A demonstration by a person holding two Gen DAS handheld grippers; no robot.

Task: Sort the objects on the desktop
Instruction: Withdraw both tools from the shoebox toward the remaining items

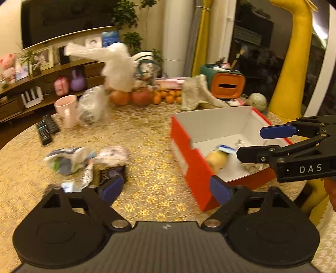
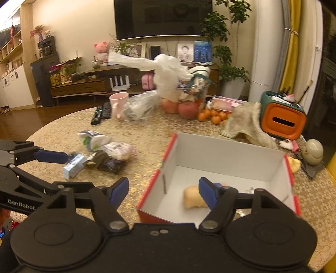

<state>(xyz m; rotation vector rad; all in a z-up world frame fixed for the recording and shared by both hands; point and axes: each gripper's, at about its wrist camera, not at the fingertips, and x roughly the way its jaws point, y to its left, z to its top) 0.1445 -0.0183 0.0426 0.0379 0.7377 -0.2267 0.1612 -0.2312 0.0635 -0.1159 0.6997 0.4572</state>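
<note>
My left gripper (image 1: 166, 189), jaws apart and empty, sits nearest the snack packets (image 1: 88, 159), ahead-left toward the table's middle; my right gripper (image 2: 163, 189), also spread, hangs over the red box (image 2: 226, 157).

Warm, amber indoor light washes both views, fairly dim, leaving the patterned worktop (image 1: 147, 134) golden and the black television (image 2: 163, 19) screen nearly featureless. In the left wrist view motion blur smears the wrappers (image 1: 84, 159) and the red box (image 1: 189, 159), edges streaking sideways. The right wrist view is sharper, though the white plastic bag (image 2: 166, 69) still looks soft. Fisheye bending curves the curtain (image 2: 292, 46) and the worktop rim, and dark vignette corners close in. The white box interior (image 2: 220, 155) is the brightest patch, with a soft shadow in its near corner. The dark window at the right of the left view carries a bright streak of glare
</note>
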